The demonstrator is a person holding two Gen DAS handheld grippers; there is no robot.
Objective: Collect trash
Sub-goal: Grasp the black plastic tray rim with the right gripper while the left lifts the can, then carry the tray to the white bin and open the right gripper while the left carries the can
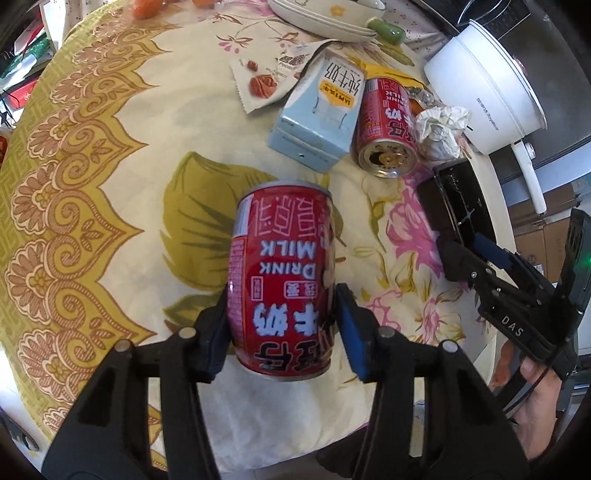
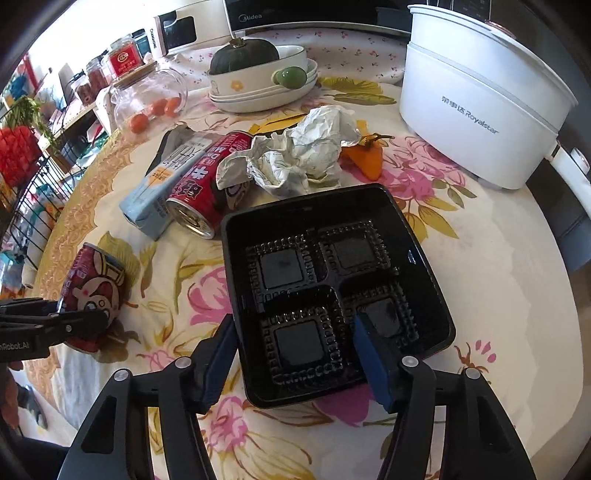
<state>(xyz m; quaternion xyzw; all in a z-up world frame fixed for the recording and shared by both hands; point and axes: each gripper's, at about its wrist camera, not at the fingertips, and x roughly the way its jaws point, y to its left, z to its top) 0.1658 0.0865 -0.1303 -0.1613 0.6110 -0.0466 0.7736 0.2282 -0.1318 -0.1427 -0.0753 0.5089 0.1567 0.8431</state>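
Trash: two cans (image 1: 282, 280), one carton (image 1: 319, 118), one tray (image 2: 332, 291).

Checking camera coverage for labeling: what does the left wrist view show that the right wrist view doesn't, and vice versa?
Left wrist only: the torn snack wrapper beyond the milk carton, and the "DRINK MILK" print on the red can in the left gripper.

Right wrist only: the four wells inside the black tray, which the right gripper straddles at its near corner, plus the glass jar, dark squash and orange piece.

Both: the held can, lying can, carton, crumpled paper, white cooker, stacked dishes.
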